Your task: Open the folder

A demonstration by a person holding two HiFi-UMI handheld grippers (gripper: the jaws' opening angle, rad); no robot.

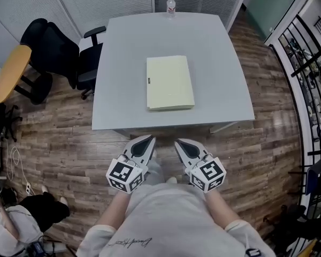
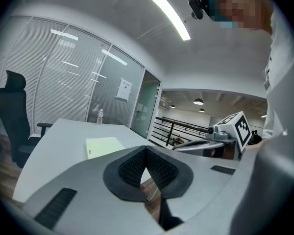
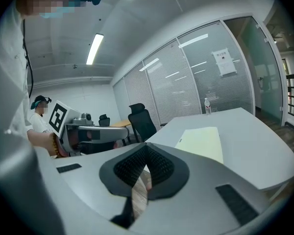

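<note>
A pale yellow folder lies closed and flat in the middle of the grey table. Both gripper views catch it too, as the folder on the left side and the folder on the right. My left gripper and right gripper hover side by side over the floor, just short of the table's near edge and well apart from the folder. Both are shut with nothing between the pads.
A water bottle stands at the table's far edge. A black office chair sits at the table's left side, with a wooden-topped side table beyond it. A railing runs along the right. Another person sits at the lower left.
</note>
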